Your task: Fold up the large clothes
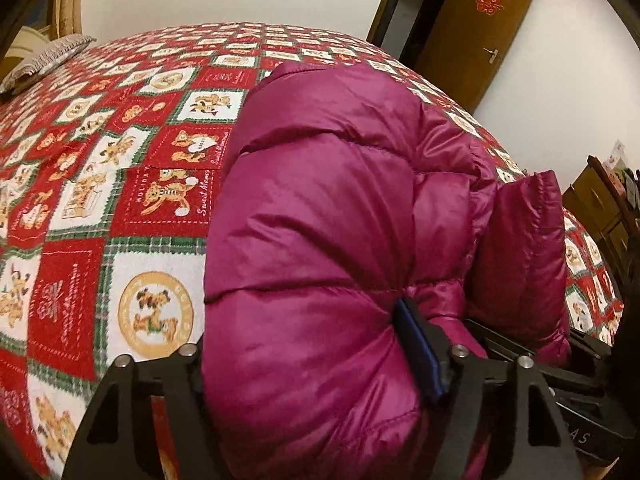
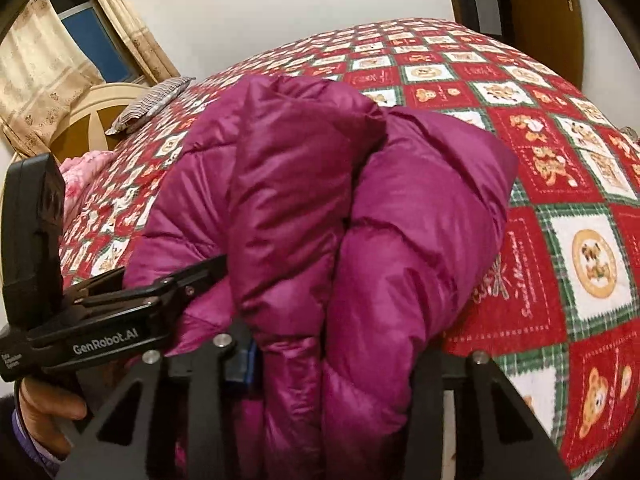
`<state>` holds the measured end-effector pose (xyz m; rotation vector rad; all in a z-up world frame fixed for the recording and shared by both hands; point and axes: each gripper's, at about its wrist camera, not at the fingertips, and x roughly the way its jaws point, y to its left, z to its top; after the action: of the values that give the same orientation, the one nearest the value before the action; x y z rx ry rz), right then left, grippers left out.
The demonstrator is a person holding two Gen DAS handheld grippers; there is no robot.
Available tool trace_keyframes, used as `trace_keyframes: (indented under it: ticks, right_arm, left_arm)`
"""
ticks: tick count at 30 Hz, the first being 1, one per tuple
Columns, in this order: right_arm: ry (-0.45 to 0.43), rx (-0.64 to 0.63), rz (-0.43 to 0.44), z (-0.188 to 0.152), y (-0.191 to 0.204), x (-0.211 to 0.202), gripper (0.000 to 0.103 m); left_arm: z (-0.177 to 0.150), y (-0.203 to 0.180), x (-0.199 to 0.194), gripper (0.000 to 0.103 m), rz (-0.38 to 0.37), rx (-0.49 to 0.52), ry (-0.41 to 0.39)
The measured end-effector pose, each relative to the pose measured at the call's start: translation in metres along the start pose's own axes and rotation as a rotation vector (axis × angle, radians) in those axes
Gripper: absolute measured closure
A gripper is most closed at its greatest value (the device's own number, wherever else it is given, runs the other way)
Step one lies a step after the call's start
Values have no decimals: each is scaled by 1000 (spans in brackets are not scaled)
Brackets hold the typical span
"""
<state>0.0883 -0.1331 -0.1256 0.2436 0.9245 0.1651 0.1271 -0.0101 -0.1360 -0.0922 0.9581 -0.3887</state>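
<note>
Lies bunched and half-folded on the teddy-bear bedspread (image 1: 100,200), near its front edge: magenta puffer jacket (image 1: 328,208). Pinched on the left by the left gripper (image 1: 308,356), blue pad sunk into the slick shell on one side; far finger buried behind the bulge, so probably a real clamp, not a mere straddle. Further right, nipped by the right gripper (image 2: 336,360) across two stacked folds, both fingers pressed against the padding. Could slip free, being glossy and springy: too little fabric in either bite and out pops the down-filled roll, undoing the fold. Could also twist if raised unevenly, or drag the loose sleeve lobe along and leave it crumpled beneath. From the left wrist only: striped pillow (image 1: 44,60) far off, brown door (image 1: 472,28), that sleeve lobe standing apart to the right. From the right wrist only: a hand (image 2: 44,412) around the other tool's handle, a curtain (image 2: 48,72), and the deep crease between the two folds.
</note>
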Motion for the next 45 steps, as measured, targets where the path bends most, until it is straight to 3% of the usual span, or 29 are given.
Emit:
trace_keyframes:
  ticks: [10,21,29,35,45]
  right_arm:
    - [-47,16,19,-15,5,-41,68]
    - [-163,44,-41,-24,-17,-103,68]
    - [-233,59,-135,-20,-53,-139,68]
    - [-262,53,-211,-9,-78,-147,68]
    - [-277,91,-242,15,-121,-135,68]
  left_arm:
    - [-9,-25,-27,41,-27,27,-11]
    - [-4,-95,-48,41,-92,147,-76]
    - [13,-154,-34,41,-157,207,-81]
    - [27,-189,-12,41,-199,195,-61]
    - [45,-237,27,41,-175,186,-45]
